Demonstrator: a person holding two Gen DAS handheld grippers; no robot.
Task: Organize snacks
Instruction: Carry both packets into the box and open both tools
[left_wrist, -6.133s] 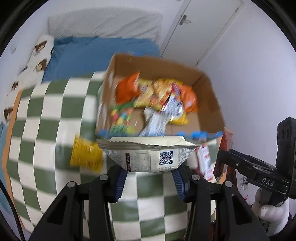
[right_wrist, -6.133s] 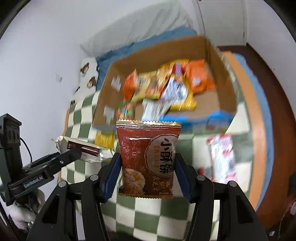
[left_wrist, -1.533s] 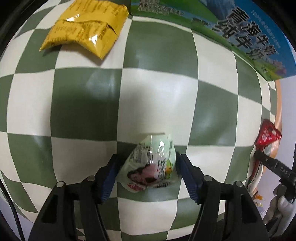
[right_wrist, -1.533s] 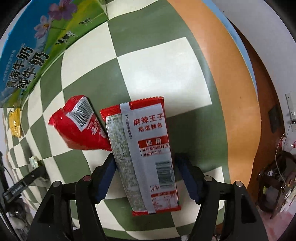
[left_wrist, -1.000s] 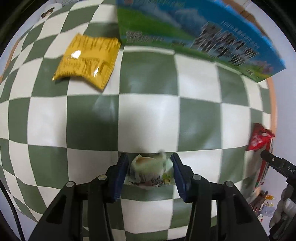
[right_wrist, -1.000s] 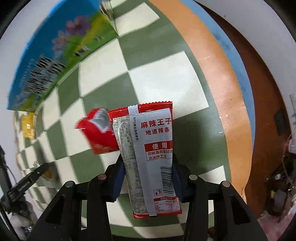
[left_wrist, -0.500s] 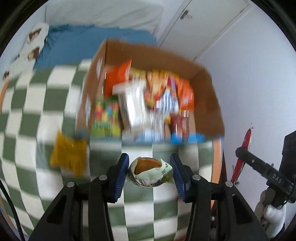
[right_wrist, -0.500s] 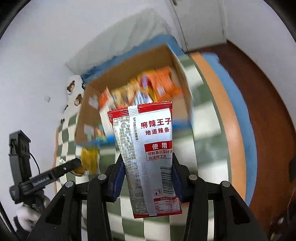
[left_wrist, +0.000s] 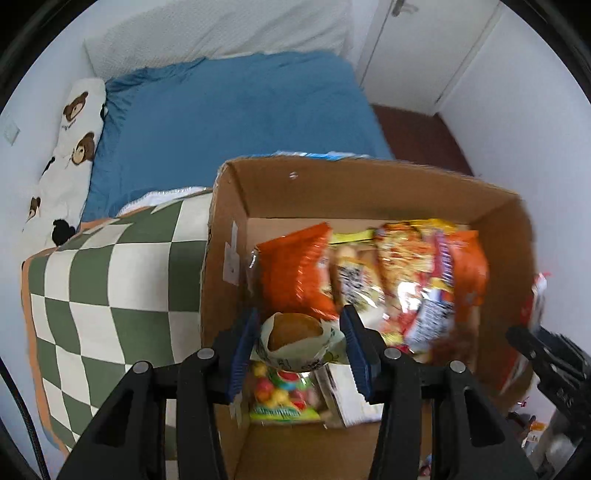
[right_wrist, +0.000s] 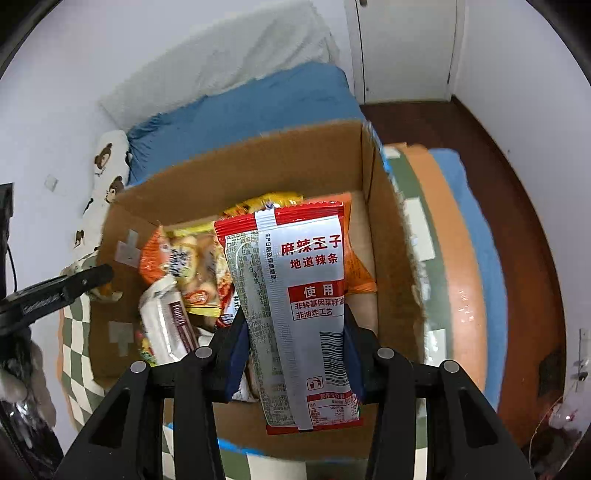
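Note:
My left gripper (left_wrist: 298, 350) is shut on a small pale green bun packet (left_wrist: 295, 341) and holds it over the near left part of the open cardboard box (left_wrist: 369, 192). My right gripper (right_wrist: 293, 350) is shut on a long red and silver spicy strip packet (right_wrist: 295, 302), upright over the box (right_wrist: 258, 166). The box holds several snack bags, among them an orange bag (left_wrist: 295, 273), a candy bag (left_wrist: 284, 398) and a white wrapped bar (right_wrist: 168, 321). The left gripper also shows at the left of the right wrist view (right_wrist: 59, 291).
The box stands on a green and white checked cloth (left_wrist: 110, 295) on a bed with a blue sheet (left_wrist: 221, 110) and a bear-print pillow (left_wrist: 70, 136). White doors (right_wrist: 402, 48) and a brown floor (right_wrist: 517, 221) lie to the right.
Both grippers have moved forward from in front of the box to above its inside, each still holding its packet.

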